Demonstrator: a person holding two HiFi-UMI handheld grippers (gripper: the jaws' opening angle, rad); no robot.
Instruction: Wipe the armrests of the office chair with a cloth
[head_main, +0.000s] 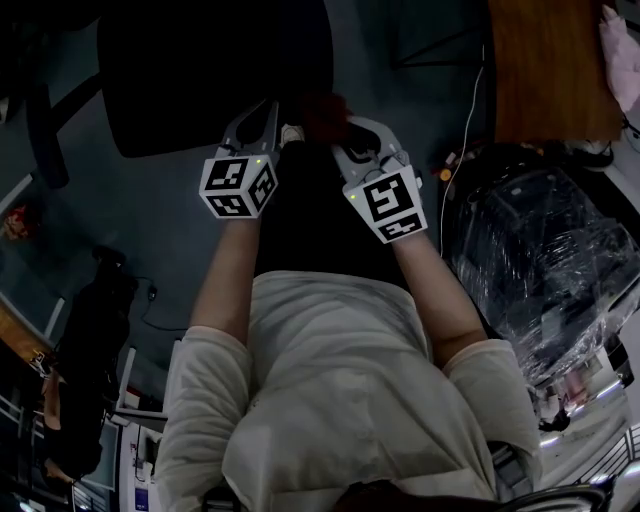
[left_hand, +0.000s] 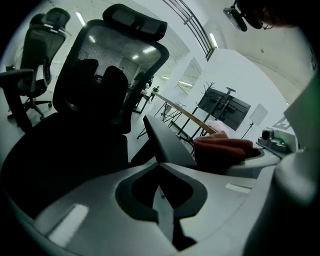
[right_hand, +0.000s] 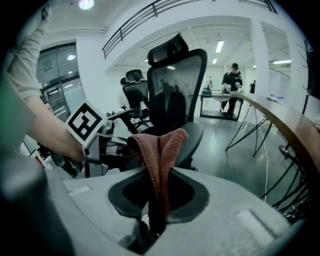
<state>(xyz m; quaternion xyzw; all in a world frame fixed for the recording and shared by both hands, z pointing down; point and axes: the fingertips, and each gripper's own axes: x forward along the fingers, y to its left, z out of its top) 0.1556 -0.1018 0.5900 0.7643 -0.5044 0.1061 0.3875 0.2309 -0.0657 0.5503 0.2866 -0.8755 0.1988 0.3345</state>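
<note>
Head view first: person stands facing the chair (head_main: 215, 70), both tools held up in front. The right gripper (head_main: 352, 132) has the reddish cloth (head_main: 322, 108) pinched, and the left gripper (head_main: 262, 115) is just beside it. The cloth isn't on any part of the chair afaict, so I'd say wiping hasn't started and both armrests are left to do. Room-wise there's bare floor (head_main: 160, 215) to the left, but a plastic-wrapped thing (head_main: 540, 260) and a wooden desk (head_main: 550, 60) crowd the right side.

Left gripper view: jaws pressed together w/ nothing between them, so that one's free. One armrest (left_hand: 164, 142) juts out right ahead, near, its edge slanting toward the camera. The cloth shows off to the right, apart from the armrest.

Right gripper view: jaws clamped on the cloth, its top flopping over above them. The chair's ahead w/ open floor between. The desk edge runs along the right, prob the thing to watch if swinging that way.
</note>
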